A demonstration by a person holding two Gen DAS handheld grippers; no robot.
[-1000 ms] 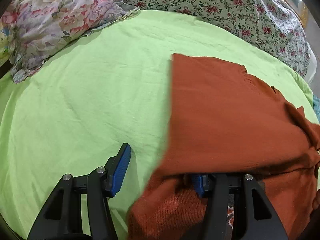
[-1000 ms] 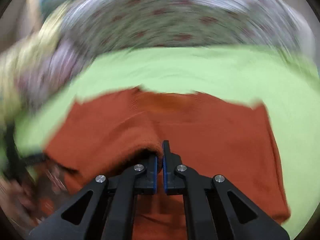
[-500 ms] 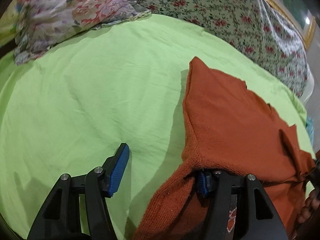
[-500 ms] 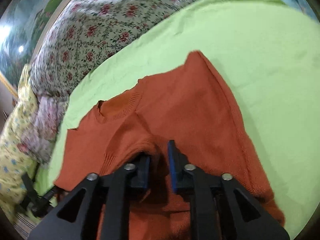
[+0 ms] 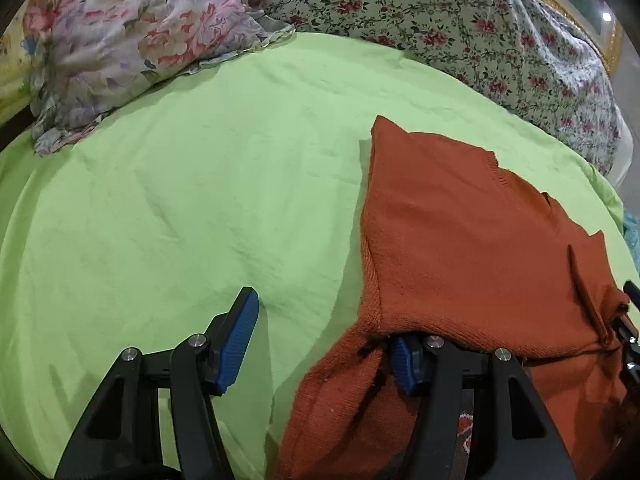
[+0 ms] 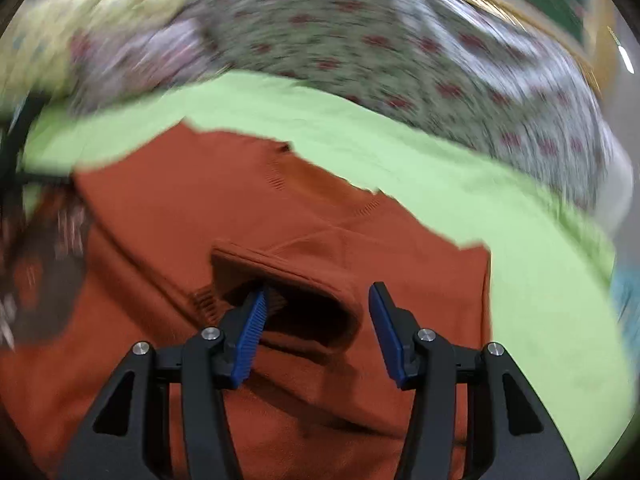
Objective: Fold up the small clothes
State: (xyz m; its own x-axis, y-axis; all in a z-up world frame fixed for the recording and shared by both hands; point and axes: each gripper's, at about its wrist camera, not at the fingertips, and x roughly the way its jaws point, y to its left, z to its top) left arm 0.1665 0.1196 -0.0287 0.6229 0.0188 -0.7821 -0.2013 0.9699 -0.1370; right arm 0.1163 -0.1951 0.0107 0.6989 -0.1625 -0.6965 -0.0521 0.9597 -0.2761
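Where knit drapes it, rust sweater (image 5: 460,240) crosses smooth green sheet (image 5: 180,208).

Left gripper (image 5: 324,344), right gripper (image 6: 316,328): black triangulated frames, ribbed blue pads, apparently silver screw heads.

Green sheet (image 5: 200,200), crumpled floral cloth (image 5: 132,44), small-flowered quilt (image 5: 460,28) behind
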